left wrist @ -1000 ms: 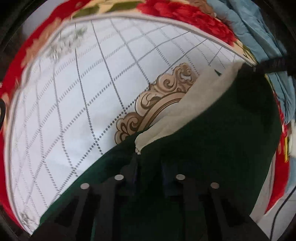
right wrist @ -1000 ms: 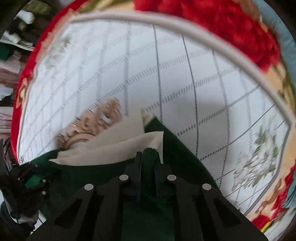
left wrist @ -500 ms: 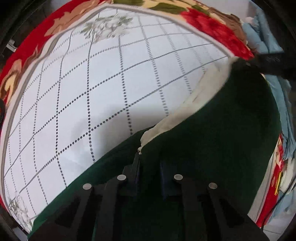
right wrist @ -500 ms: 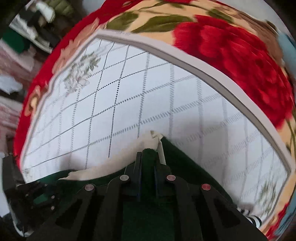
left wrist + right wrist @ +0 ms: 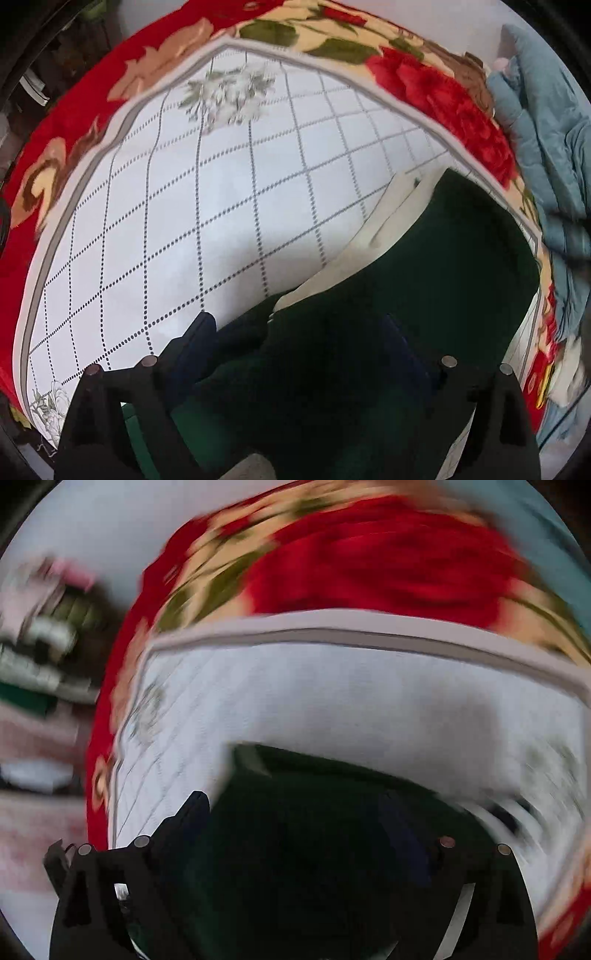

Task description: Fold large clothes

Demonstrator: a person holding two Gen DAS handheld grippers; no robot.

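Note:
A dark green garment (image 5: pixel 424 295) with a cream lining (image 5: pixel 373 236) lies folded on the white checked blanket (image 5: pixel 221 184). My left gripper (image 5: pixel 299 332) hovers over its near edge, jaws opening wide, the cloth below them and no longer pinched. The right wrist view is blurred by motion. There the same green garment (image 5: pixel 332 812) lies under my right gripper (image 5: pixel 295 812), whose jaws are also opening wide and hold nothing.
The blanket has a red floral border (image 5: pixel 443 96) around the white field. A light blue quilt (image 5: pixel 546 147) is bunched at the right. Stacked clothes (image 5: pixel 40 657) sit off the blanket's left edge in the right wrist view.
Both grippers were shut on the green garment's edge and now stand wide apart, having let it go. The garment was carried across the blanket and laid down; the right view swung fast.

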